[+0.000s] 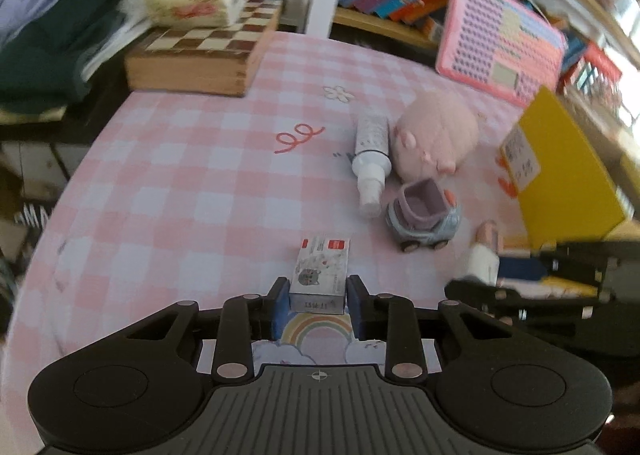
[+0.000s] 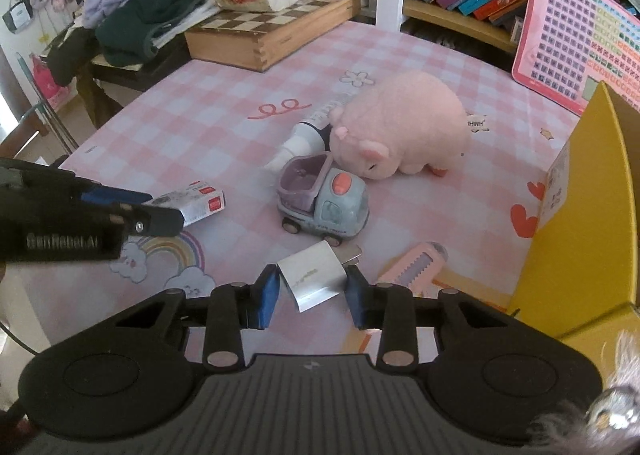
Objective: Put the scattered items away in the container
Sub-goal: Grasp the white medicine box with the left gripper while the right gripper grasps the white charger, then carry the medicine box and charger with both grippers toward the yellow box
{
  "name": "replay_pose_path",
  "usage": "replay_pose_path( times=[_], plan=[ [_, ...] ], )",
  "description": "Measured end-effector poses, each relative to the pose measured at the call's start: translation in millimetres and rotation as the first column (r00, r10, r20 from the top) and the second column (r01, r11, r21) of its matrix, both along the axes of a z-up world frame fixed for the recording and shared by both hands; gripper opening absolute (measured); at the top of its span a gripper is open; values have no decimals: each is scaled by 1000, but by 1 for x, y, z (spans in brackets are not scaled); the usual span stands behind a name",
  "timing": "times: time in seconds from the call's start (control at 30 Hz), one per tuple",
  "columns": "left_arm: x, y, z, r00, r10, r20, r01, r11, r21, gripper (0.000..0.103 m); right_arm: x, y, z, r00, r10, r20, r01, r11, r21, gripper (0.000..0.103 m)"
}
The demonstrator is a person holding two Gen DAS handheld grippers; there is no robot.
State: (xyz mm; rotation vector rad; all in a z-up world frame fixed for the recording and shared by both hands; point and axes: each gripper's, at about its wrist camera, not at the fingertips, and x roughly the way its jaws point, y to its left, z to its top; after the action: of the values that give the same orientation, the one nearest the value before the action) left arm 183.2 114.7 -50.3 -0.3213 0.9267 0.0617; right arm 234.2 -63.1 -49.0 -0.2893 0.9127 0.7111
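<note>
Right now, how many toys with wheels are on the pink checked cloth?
1: the small grey-and-purple plastic toy truck, in front of the fluffy pink plush pig, beside the white tube. Others could be hidden inside the yellow cardboard box.

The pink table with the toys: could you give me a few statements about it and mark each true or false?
1. The toy truck stands on its wheels. True.
2. The left gripper has its fingers either side of a small carton. True.
3. The plush pig sits inside the yellow box. False: it lies on the table, apart from the box.
4. The white tube stands upright. False: it lies flat beside the pig.
5. The right gripper has a white charger plug between its fingers. True.
</note>
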Motion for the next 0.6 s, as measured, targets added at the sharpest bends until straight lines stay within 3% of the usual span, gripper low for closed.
replay_pose_path(
  times=[0.13, 0.23, 0.6],
  plan=[
    [-7, 11, -3, 998, 67, -10, -68, 988, -140, 29, -9, -9, 6, 1000, -30, -1, 30, 999, 22, 33],
    [-15, 13, -2, 996, 89, -12, -89, 976, -196, 28, -19, -14, 9, 999, -37, 5, 37, 999, 27, 33],
    [-55, 14, 3, 994, 112, 1, -107, 955, -276, 28, -58, -25, 18, 995, -97, 13, 97, 994, 53, 33]
  ],
)
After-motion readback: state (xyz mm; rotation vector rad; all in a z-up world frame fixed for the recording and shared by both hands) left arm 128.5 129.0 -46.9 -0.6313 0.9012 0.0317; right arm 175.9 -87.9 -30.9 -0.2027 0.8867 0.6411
